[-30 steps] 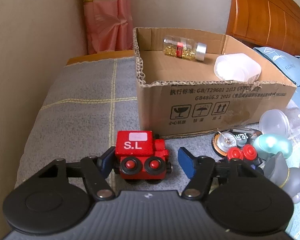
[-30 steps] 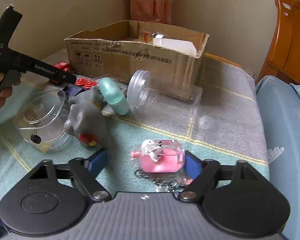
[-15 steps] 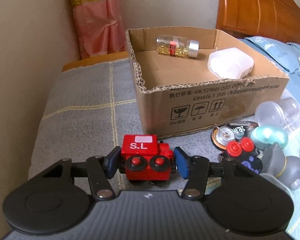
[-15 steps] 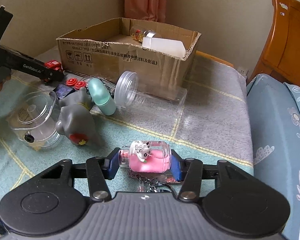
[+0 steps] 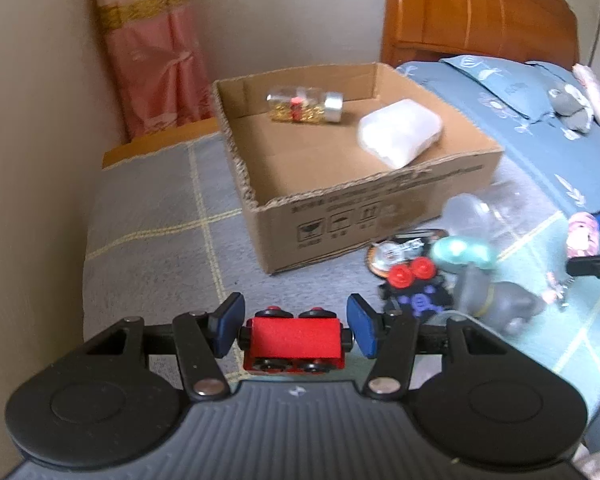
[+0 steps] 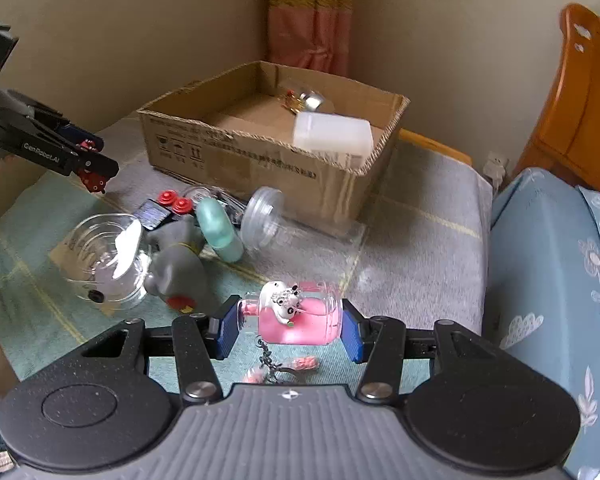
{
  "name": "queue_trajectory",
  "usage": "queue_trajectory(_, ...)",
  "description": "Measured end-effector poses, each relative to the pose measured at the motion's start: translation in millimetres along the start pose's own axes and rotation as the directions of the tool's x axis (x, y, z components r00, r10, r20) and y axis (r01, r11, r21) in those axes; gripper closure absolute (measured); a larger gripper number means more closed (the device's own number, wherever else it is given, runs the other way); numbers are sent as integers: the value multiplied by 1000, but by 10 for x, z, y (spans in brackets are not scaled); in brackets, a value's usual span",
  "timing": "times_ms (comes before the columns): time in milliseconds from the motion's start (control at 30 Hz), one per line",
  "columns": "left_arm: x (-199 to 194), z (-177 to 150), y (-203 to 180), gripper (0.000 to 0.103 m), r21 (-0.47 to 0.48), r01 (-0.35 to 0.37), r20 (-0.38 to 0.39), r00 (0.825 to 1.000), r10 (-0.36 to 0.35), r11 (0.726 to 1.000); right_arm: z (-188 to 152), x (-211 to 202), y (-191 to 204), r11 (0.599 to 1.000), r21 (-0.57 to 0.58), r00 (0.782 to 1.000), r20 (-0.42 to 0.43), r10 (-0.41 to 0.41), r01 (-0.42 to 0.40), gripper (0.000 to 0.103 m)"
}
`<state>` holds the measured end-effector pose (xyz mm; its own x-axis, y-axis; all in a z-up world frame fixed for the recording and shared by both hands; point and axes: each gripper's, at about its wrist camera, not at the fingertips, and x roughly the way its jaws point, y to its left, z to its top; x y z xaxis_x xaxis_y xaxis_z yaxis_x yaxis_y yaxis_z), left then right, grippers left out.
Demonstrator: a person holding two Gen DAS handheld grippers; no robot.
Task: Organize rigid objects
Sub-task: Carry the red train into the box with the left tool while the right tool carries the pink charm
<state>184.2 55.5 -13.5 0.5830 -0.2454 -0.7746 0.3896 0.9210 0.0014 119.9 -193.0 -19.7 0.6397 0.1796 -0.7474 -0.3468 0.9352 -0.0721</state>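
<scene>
The box is raw brown cardboard, matt, with rough corrugated edges; in it lie a clear glossy bottle with a shiny metal cap and a milky, translucent plastic tub. The red train looks painted, smooth and faintly glossy; the pink bottle is clear and glossy; the blanket is woven cloth, matt; the headboard is varnished wood.

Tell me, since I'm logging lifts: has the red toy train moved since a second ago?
Yes. The red toy train, clamped in the left gripper, is up off the blanket, tipped underside-up, where earlier it stood upright before the cardboard box.
</scene>
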Motion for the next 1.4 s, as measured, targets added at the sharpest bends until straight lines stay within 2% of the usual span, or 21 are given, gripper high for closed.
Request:
queue_trajectory(267, -273, 319, -120, 47, 53, 42, 46, 998, -44, 998, 256, -181, 48, 998, -65, 999, 35, 29, -26, 47)
queue_trajectory(400, -392, 656, -143, 47, 50, 50, 122, 991, -55, 998, 453, -261, 32, 996, -75, 996, 73, 47, -42, 47)
queue_trajectory(600, -356, 1135, -209, 47, 89, 16, 179, 983, -32, 996, 853, -374, -35, 995, -94, 988, 150, 43, -29, 47)
queue_trajectory(733, -202, 1373, -208, 47, 82, 14, 182, 983, -29, 997, 1152, -386, -113, 995, -104, 982, 188, 25, -5, 47)
queue_trajectory(867, -2, 1474, -193, 47, 80, 7, 171, 985, -20, 997, 1384, -295, -203, 995, -96, 979, 203, 2, 18, 47)
queue_trajectory(967, 155, 1524, -169, 47, 59, 20, 149, 988, -28, 998, 1496, -152, -264, 996, -87, 981, 192, -9, 26, 47)
queue_trajectory(1133, 380, 1542, -123, 47, 45, 21, 112, 993, -26, 999, 1520, 189, -321, 998, -55, 992, 127, -26, 33, 47)
queue_trajectory(1200, 464, 1555, -104, 47, 37, 23, 96, 995, -26, 999, 1499, 254, -327, 999, -42, 992, 121, -21, 26, 37)
queue_trajectory(1267, 513, 1566, -86, 47, 31, 29, 87, 996, -31, 999, 1464, 268, -319, 999, -37, 991, 132, -20, 25, 11)
queue_trajectory(1400, 658, 1590, -55, 47, 21, 31, 67, 997, -32, 999, 1411, 233, -289, 999, -29, 989, 146, -15, 20, 6)
